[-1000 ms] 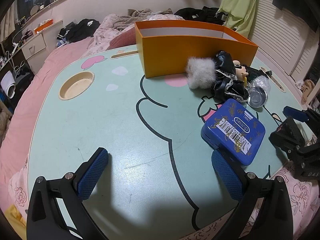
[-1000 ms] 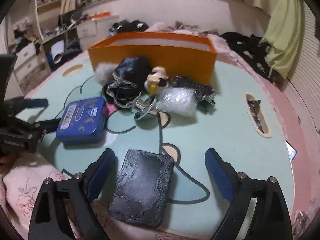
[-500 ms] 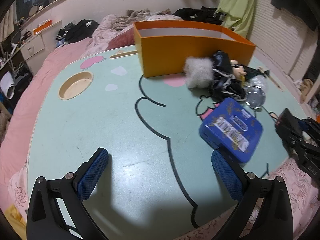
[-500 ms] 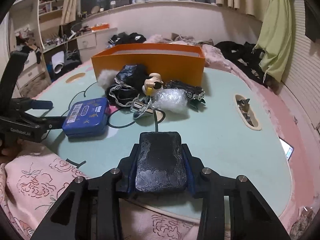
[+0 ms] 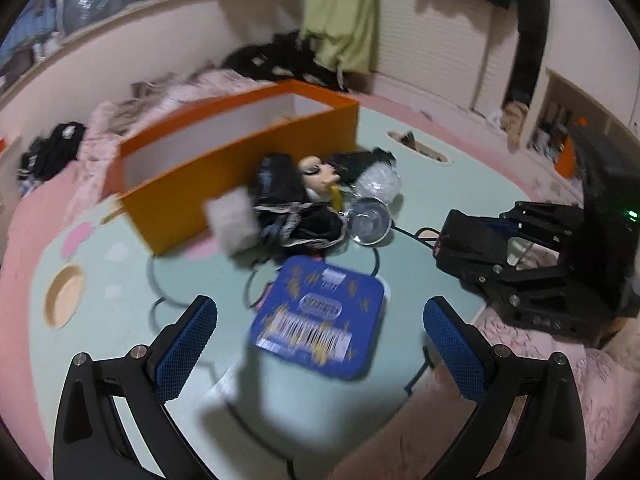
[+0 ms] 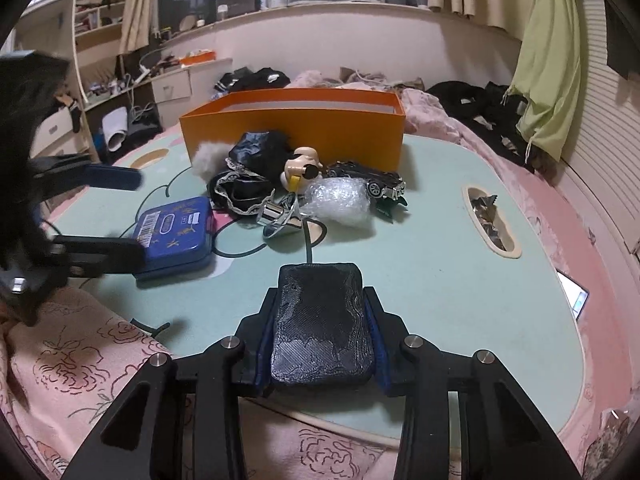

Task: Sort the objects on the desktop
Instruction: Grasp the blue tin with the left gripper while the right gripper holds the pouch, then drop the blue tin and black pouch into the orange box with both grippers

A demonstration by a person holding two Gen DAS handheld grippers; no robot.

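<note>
Jaws, right: the right gripper (image 6: 322,322) is squeezed tight on the black pad (image 6: 322,320), which sits right between its two blue sides and is lifted off the bench (image 6: 440,264).
Jaws, left: the left gripper (image 5: 320,344) is wide apart and holds nothing.
Blue tin: the blue tin (image 5: 320,316) lies flat on the bench, just ahead of the left jaws and between them, but I think they do not touch it yet. The picture is blurry there.
Pile: past the tin there is a heap close together: a shiny metal cup (image 6: 280,220), a wad of bubble wrap (image 6: 340,200), a black lacy cloth (image 6: 240,190), a white fluffy ball (image 6: 204,160), a little doll head (image 6: 302,166) and a toy car (image 6: 370,182).
Box: the orange box (image 6: 296,128) stands behind the heap, at the far side of the bench. From what I can see, nothing is inside it yet.
Done so far: only the black pad is picked up.
Left to do: I think almost all of it. The pad, the tin and the whole heap are not in the box yet.
</note>
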